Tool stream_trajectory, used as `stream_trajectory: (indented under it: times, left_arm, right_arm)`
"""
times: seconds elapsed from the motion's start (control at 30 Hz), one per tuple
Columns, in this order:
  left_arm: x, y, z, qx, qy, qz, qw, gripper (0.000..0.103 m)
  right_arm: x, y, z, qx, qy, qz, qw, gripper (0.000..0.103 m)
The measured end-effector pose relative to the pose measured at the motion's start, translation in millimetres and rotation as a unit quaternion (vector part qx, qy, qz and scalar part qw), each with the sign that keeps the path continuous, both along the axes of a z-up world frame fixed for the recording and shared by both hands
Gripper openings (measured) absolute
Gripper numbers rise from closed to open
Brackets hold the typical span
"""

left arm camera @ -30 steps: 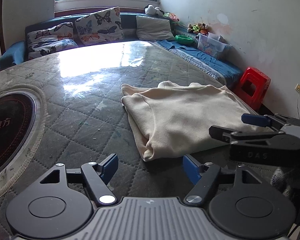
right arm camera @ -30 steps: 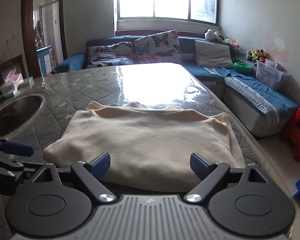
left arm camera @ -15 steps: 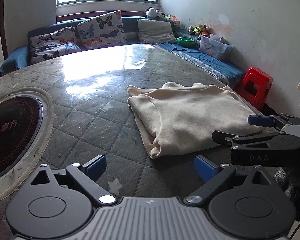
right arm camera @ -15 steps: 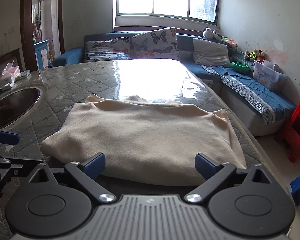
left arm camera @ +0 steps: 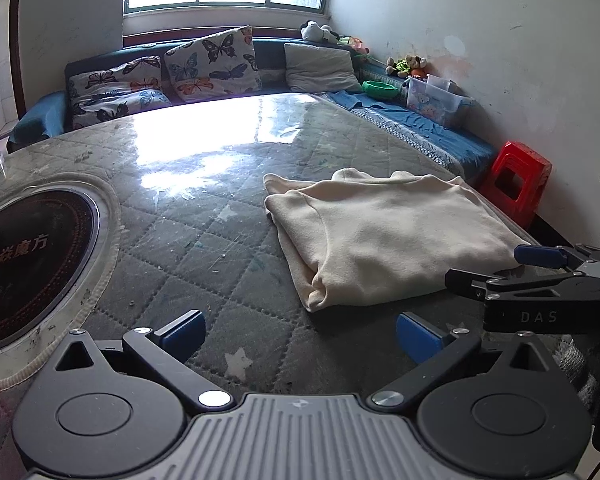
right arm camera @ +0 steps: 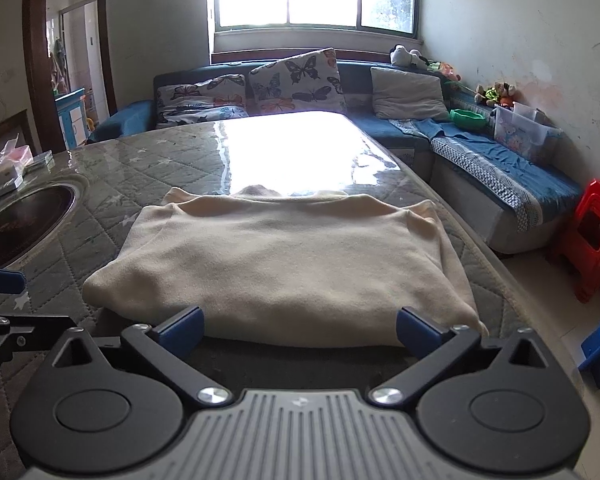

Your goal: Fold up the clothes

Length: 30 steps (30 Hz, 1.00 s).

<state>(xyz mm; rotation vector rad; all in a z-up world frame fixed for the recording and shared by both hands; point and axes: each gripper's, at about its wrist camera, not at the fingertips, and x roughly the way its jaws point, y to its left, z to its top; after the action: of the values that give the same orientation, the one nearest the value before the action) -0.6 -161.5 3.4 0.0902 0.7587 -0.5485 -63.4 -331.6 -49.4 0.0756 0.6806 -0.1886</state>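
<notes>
1. Here we hold the left gripper (left arm camera: pixel 298 332) over the grey quilted tabletop (left arm camera: pixel 204 248) under its glossy clear cover, its blue-tipped fingers spread wide and grasping nothing.
2. We see the cream knitted sweater (left arm camera: pixel 384 236), folded into a thick rectangle, lying flat near the table's right edge, ahead and to the right of that gripper.
3. Our right gripper (right arm camera: pixel 300 326) faces the sweater's near folded edge, its fingers parted just as wide and empty; whether the tips touch the cloth we cannot tell.
4. From the left camera the right gripper appears side-on beside the sweater's near right corner.
5. A round dark induction hob (left arm camera: pixel 28 256) sits sunk in the tabletop to the left, well apart from the sweater.
6. A red plastic stool (right arm camera: pixel 596 236) stands on the floor right of the table.
</notes>
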Motion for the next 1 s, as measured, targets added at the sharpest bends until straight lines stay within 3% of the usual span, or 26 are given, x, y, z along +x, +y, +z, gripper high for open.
stream_trajectory:
  times: [1.0]
  left_arm:
    - [-26,-5,-1,0.008,-0.015,0.002,0.9999,0.103]
  right_arm:
    - [-22,7,-4,0.006,0.007,-0.01,1.0,0.103]
